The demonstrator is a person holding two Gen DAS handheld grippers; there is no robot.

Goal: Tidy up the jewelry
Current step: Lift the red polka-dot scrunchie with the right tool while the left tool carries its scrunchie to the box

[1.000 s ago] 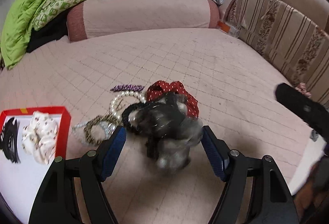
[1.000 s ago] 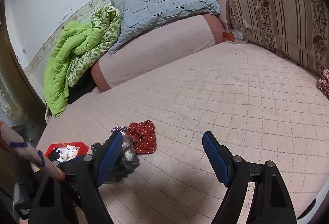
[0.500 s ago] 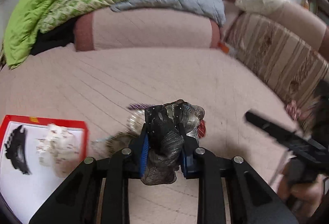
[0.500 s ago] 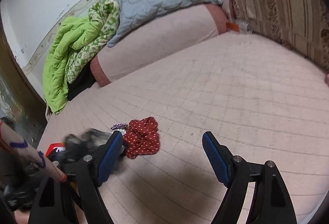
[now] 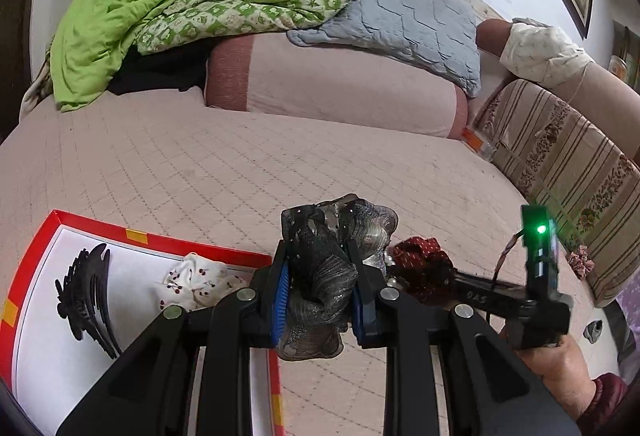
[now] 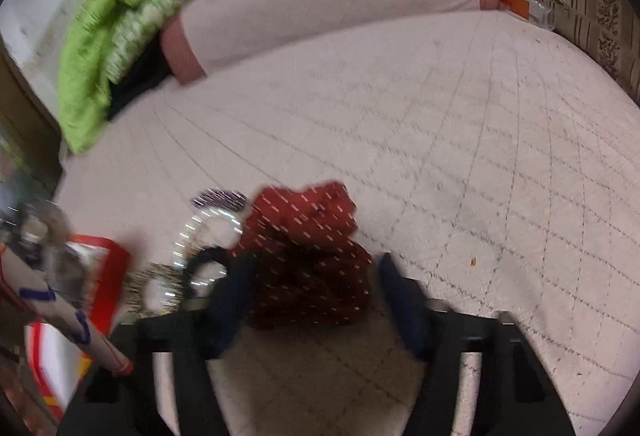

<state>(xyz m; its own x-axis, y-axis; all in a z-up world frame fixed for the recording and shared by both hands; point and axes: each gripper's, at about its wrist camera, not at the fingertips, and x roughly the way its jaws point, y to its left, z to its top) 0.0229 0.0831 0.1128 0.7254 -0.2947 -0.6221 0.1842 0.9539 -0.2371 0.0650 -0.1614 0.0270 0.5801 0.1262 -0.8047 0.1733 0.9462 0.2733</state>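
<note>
Grey scrunchie (image 5: pixel 320 276) (clamped) inside left gripper (image 5: pixel 320 300)

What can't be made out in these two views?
- Right wrist view: motion blur smears the right claw, red dotted scrunchie and pearl bracelet; contact unclear.
- Left wrist view: left claw covers part of the grey-black scrunchie and white scrunchie.
</note>
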